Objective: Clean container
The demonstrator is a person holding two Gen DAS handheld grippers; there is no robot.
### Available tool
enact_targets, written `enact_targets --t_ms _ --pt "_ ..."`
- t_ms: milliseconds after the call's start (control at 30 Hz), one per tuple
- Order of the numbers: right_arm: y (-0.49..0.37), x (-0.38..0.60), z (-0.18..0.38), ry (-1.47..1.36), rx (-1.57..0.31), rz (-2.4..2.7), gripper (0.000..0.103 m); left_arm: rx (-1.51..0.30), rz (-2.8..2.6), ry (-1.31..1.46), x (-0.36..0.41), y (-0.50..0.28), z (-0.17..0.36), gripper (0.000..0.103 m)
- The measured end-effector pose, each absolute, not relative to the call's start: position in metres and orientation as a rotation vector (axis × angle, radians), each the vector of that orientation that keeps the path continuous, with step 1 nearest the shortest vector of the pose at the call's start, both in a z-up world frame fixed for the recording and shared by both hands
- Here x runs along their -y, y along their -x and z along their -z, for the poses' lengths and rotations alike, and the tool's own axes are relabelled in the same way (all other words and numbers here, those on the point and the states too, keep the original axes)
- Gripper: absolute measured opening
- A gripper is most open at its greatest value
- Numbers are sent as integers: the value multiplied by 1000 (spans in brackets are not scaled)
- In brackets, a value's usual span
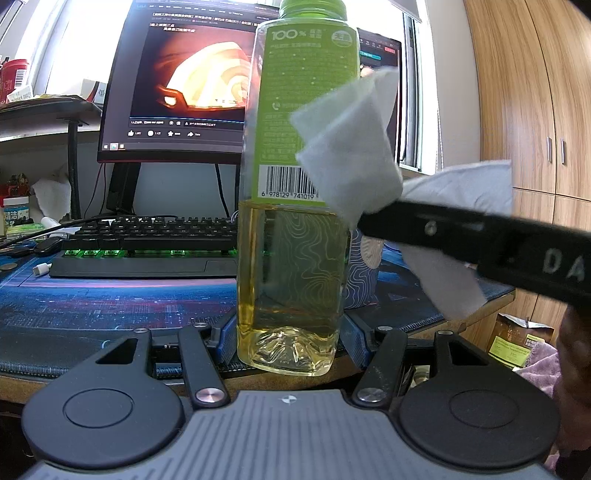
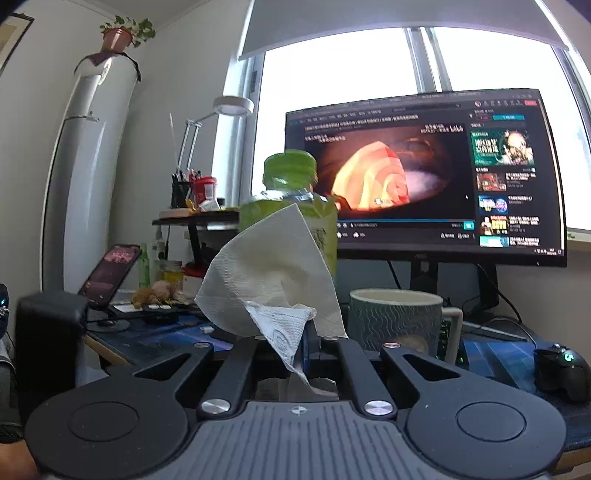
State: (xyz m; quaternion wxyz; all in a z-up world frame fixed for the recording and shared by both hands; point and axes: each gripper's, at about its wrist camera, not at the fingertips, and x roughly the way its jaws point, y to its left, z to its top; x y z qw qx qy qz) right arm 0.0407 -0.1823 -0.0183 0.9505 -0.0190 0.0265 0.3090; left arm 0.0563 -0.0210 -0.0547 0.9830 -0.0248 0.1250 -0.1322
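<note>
A curved monitor [image 2: 424, 177] stands at the far side of the surface [image 1: 74, 310], its screen showing a video in orange tones. Near it lies a black keyboard [image 1: 147, 236] with green backlight, on a blue desk mat [image 1: 55, 317]. A patterned mug [image 2: 395, 317] sits right of centre, and a black mouse [image 2: 561, 369] lies at the far right. To the left, a phone [image 2: 110, 269] leans on a stand. A potted plant [image 2: 122, 33] tops a tall white cylinder [image 2: 88, 166]. Wooden wardrobe doors [image 1: 535, 92] fill the right.
</note>
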Motion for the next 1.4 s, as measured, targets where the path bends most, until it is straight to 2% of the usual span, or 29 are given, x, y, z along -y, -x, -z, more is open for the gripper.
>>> enact_targets --t_ms 1400 --pt "-34 183 15 42 -34 -648 6 -249 268 51 21 -56 56 61"
